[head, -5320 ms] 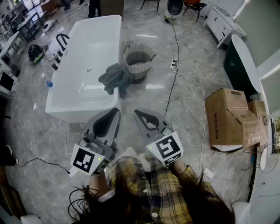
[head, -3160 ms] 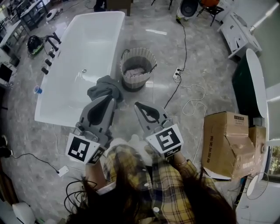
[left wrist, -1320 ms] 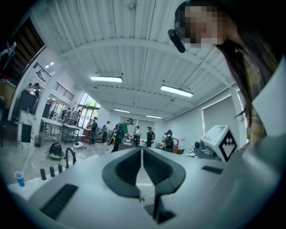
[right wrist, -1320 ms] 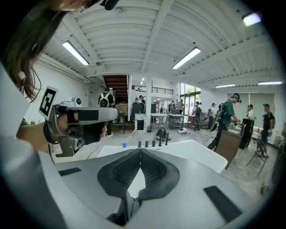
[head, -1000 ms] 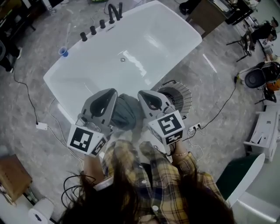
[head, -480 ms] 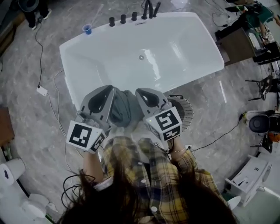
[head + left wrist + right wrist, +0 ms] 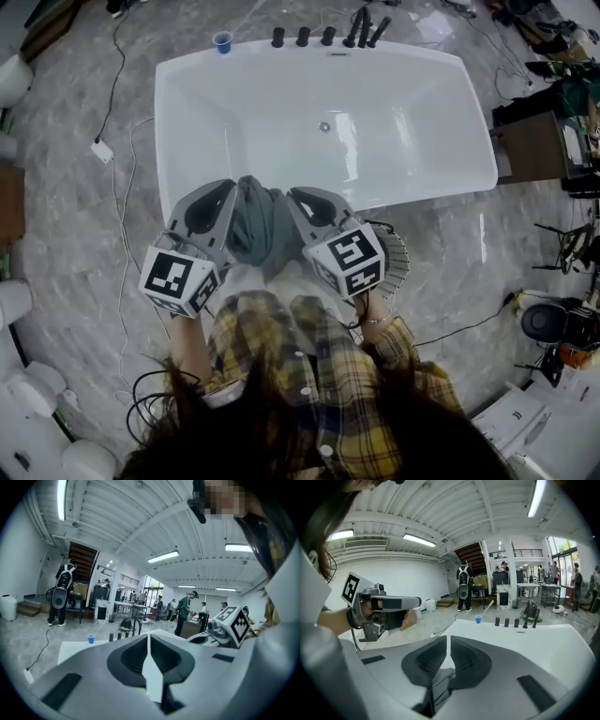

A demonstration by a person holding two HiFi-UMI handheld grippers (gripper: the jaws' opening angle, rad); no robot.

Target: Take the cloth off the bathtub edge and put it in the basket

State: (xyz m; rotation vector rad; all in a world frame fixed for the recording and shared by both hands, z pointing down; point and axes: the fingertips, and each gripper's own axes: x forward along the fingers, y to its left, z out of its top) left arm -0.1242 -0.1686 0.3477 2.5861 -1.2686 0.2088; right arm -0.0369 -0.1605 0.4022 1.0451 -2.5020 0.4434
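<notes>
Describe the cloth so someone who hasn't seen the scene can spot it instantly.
Find the big white bathtub and follow its near rim, the long side opposite the black taps. A crumpled cloth hangs over that rim, between the left gripper and the right gripper. It is the only soft, blue-grey thing there; both grippers are hard, pale grey shells.

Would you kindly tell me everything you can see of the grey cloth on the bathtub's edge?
The cloth is a soft-looking, blue-grey fabric, bunched into loose folds rather than spread flat. It is draped over the near rim of the white bathtub, trailing toward the person. In the head view it sits between the left gripper and the right gripper, both shut with nothing in their jaws. Whether either one touches it cannot be told. Neither gripper view shows it.
</notes>
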